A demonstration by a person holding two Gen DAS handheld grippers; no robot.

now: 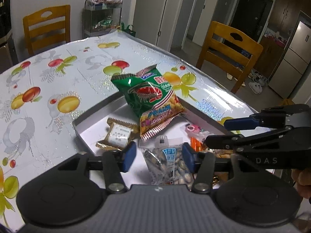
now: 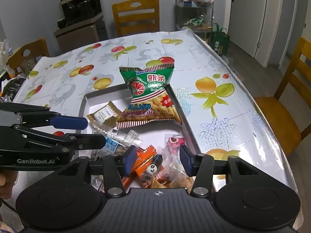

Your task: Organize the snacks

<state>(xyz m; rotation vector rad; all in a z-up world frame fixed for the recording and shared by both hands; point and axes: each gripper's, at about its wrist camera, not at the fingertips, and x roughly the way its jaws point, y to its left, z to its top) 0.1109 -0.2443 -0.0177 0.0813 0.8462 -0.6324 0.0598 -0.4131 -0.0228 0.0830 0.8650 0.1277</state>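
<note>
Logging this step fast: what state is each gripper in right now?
Left gripper: open, pads not gripping; a clear bag of seeds lies between and below them.
Right gripper: open, holding nothing, over the small wrapped snacks.

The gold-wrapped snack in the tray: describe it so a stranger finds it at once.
On the fruit-print table lies a shallow white tray. The gold packet sits near its far left corner, beside the big green prawn cracker bag; it alone is gold with a white label.

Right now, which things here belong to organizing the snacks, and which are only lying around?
For the job:
- prawn cracker bag
- tray
- seed packet
- gold biscuit packet
- orange wrappers
- pink candy

Not part of it:
- chairs
- wire rack
- green bag
</note>
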